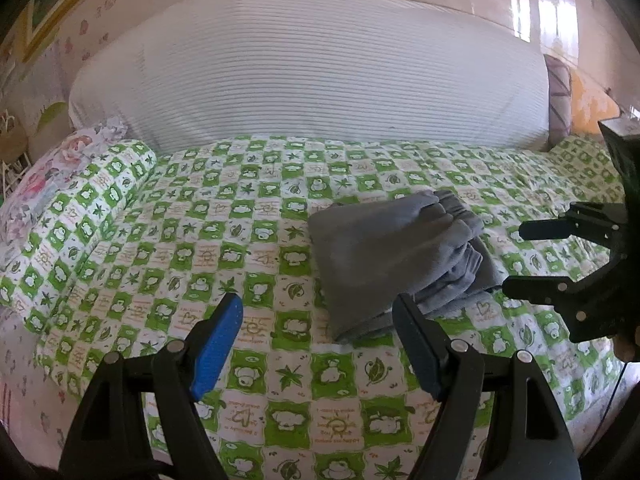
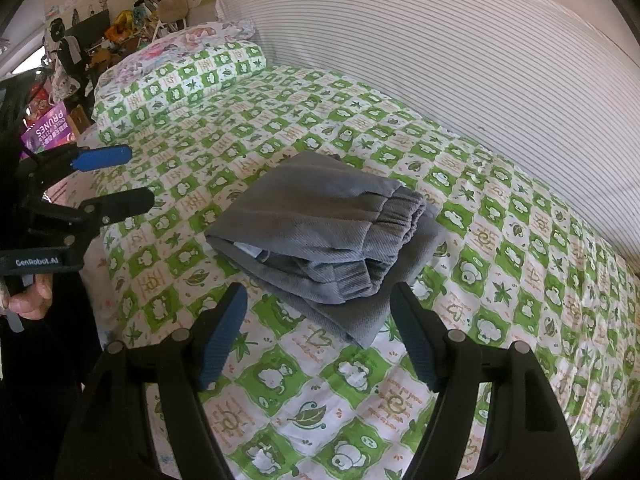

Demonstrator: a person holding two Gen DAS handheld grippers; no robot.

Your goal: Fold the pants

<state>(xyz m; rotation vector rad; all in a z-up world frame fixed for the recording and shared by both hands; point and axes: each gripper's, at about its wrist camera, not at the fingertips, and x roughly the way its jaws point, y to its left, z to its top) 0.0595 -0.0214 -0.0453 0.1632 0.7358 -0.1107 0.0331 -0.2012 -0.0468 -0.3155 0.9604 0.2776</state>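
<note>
Grey pants (image 2: 320,224) lie folded into a compact stack on the green-and-white checked bedsheet (image 2: 500,248), elastic waistband on the right side. In the left wrist view the pants (image 1: 392,256) sit ahead and to the right. My left gripper (image 1: 318,320) is open and empty, just short of the pants' near left corner; it also shows in the right wrist view (image 2: 124,178) at the left. My right gripper (image 2: 318,308) is open and empty, hovering just in front of the stack; it also shows in the left wrist view (image 1: 516,260) at the right, beside the pants.
A large white striped mattress or cushion (image 1: 312,80) stands against the wall behind the bed. A checked pillow (image 2: 180,84) and a floral one (image 2: 188,40) lie at the bed's left end. Clutter and a purple box (image 2: 48,128) are beyond the bed's left edge.
</note>
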